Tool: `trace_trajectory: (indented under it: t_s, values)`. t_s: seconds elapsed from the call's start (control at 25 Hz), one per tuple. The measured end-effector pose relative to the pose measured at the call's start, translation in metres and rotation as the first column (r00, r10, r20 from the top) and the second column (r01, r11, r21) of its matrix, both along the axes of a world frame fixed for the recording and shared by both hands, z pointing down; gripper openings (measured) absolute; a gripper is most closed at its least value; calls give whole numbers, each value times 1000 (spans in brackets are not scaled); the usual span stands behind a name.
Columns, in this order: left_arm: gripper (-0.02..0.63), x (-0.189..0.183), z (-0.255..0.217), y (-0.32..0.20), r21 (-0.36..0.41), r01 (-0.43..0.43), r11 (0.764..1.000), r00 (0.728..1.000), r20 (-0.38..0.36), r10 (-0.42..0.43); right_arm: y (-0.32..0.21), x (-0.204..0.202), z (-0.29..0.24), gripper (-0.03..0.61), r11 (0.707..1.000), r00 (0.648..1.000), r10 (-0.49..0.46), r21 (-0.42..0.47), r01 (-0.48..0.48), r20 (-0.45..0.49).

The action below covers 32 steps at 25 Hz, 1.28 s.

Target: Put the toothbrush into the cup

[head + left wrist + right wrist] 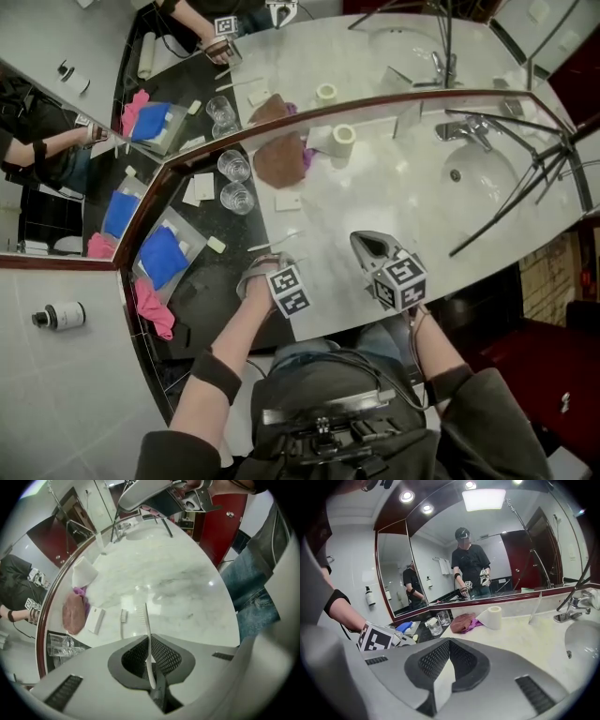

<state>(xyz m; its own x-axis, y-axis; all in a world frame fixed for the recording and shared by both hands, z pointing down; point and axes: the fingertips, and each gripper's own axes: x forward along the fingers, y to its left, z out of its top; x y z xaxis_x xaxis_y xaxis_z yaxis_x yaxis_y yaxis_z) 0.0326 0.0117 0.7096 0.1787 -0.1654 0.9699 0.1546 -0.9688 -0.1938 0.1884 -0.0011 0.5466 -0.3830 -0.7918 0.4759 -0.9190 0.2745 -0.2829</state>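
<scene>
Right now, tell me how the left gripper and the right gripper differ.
The left gripper is shut on a white toothbrush, whose handle runs between its jaws; the right gripper is shut on nothing. The left gripper points steeply down at the marble counter, while the right gripper points more level, toward the mirror. Both carry a marker cube and hang over the counter's near edge.

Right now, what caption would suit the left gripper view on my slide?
Left tool grips a white toothbrush over the marble counter; another brush lies on it.
</scene>
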Motion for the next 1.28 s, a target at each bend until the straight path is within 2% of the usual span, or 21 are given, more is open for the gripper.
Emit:
trace_trajectory:
  t_s: [0.24, 0.56, 0.68, 0.8, 1.08, 1.28]
  values:
    - [24, 6, 13, 5, -13, -3, 1000, 1000, 11, 3, 8, 16, 7, 20, 999, 999, 32, -9, -32, -11]
    - [32, 13, 20, 7, -21, 37, 999, 999, -24, -37, 16, 27, 13, 20, 998, 999, 52, -22, -52, -10]
    - [124, 14, 24, 11, -43, 51, 998, 998, -29, -52, 18, 27, 14, 20, 998, 999, 53, -25, -53, -9]
    - [137, 14, 25, 11, -62, 76, 995, 996, -41, -78, 18, 27, 15, 20, 998, 999, 52, -26, -52, -7]
    - [137, 12, 11, 3, -45, 133, 990, 985, -102, -137, 15, 22, 16, 20, 999, 999, 39, -26, -40, -6]
    - [135, 14, -25, -5, -40, 189, 981, 960, -202, -193, 5, 12, 7, 20, 1000, 1000, 8, -12, -8, -5]
